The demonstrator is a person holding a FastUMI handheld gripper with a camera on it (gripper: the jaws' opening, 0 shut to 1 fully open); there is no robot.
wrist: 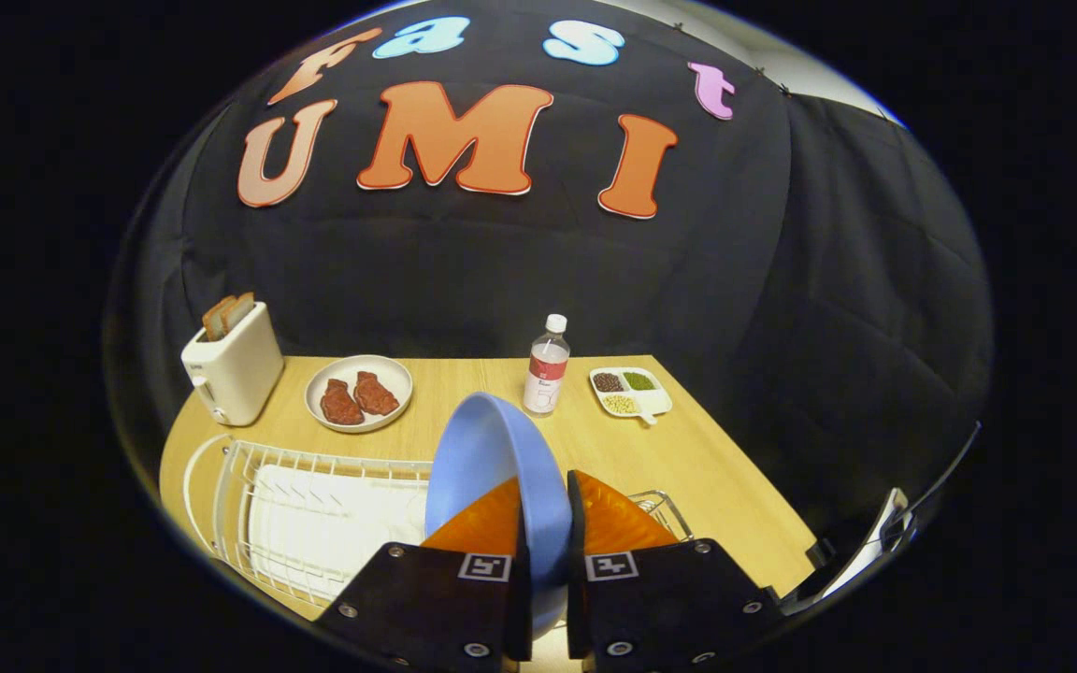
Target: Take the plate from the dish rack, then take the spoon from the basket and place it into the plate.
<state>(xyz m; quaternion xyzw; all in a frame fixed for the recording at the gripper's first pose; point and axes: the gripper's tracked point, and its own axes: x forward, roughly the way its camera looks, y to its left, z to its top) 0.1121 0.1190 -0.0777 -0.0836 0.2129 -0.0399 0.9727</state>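
Gripper view is showing the gripper with both fingers pressing on the rim of the blue plate, which is standing on edge between them and rising above the white wire dish rack lying just below and to the left on the wooden table. Beyond the plate a water bottle is standing upright, with a small divided tray of beans beside it on one side and a plate holding two pieces of meat on the other. A white toaster with bread is sitting at the far left corner.
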